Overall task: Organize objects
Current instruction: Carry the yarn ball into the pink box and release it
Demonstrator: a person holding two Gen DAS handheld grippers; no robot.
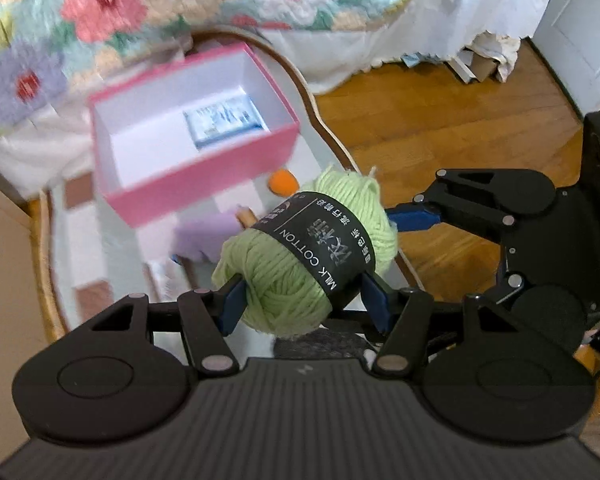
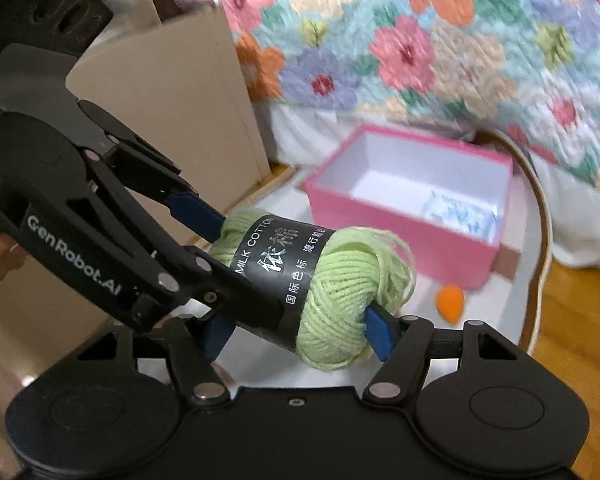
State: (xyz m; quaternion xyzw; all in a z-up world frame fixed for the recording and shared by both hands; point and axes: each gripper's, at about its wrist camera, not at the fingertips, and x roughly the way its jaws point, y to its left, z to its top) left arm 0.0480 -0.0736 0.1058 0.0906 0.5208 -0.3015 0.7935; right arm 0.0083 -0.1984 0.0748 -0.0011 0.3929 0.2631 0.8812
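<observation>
Left wrist: yarn [image 1: 300,256] above box rim [image 1: 204,184]

left gripper [image 1: 306,300]: fingers clamped, angled down | right gripper [image 2: 300,332]: fingers apparently clamped, crossing left's

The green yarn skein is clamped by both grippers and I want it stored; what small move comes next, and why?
Probably carry the green yarn skein forward and over the open pink box. The left gripper and the right gripper both pinch it in the air, short of the box, which holds only a small packet and has free floor.
</observation>
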